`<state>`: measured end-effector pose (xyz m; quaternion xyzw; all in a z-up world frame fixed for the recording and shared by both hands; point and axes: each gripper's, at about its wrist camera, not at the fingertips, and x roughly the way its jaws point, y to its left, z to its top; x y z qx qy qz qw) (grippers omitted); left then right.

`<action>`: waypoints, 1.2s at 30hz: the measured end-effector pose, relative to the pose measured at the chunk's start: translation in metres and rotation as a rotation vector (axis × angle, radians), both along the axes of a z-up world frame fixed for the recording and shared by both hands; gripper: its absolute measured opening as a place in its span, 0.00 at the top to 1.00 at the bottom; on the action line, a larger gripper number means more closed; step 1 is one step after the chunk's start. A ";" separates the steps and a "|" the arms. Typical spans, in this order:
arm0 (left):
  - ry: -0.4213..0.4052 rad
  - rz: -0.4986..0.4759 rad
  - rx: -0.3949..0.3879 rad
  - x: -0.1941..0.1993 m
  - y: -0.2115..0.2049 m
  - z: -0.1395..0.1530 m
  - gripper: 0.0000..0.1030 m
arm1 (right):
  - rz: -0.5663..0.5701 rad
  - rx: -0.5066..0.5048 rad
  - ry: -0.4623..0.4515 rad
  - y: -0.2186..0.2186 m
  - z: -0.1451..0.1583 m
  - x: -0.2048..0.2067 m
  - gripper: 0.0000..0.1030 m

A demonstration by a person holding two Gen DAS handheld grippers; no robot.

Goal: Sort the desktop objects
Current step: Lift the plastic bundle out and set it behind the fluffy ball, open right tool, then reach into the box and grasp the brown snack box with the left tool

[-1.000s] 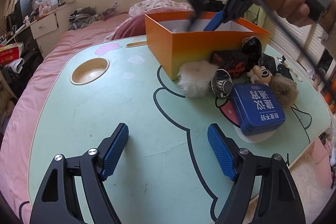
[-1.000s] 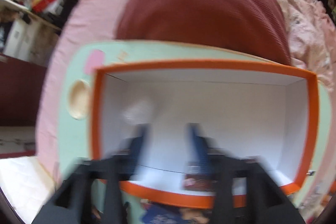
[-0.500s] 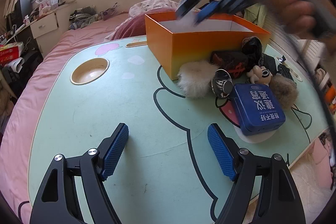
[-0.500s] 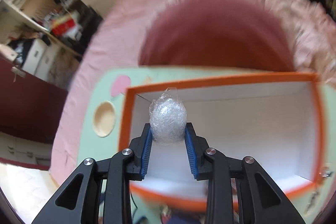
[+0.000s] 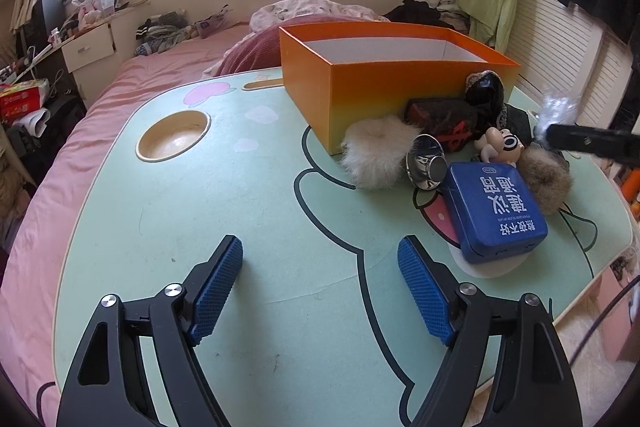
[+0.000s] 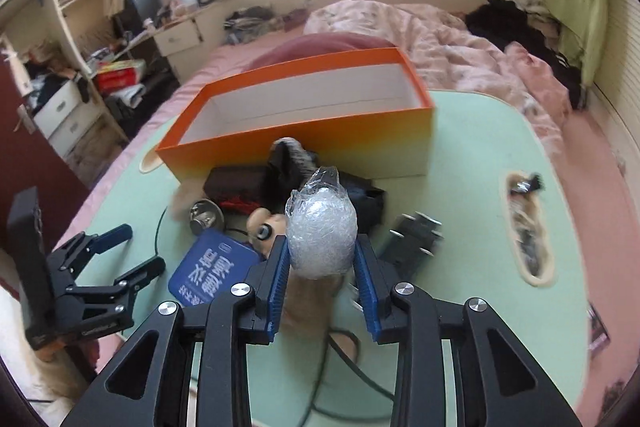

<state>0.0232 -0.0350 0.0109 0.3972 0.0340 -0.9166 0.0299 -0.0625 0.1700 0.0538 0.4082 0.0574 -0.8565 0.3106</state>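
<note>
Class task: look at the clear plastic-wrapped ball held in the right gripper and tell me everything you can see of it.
The plastic-wrapped ball is egg-shaped, whitish and crinkly, like a wad sealed in clear film, with a twisted film tail at its top. It stands upright between the blue ribbed fingers of the right gripper, pressed on both sides, held above the cluttered green table. Nothing else visibly touches it.

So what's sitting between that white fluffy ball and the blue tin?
A small shiny metal bell-shaped piece lies between the white fluffy ball and the blue tin, seen clearly in the left wrist view.
</note>
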 end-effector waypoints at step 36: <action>-0.321 -0.131 0.294 -0.132 -0.013 0.111 0.51 | -0.078 0.032 0.254 0.045 -0.053 0.045 0.00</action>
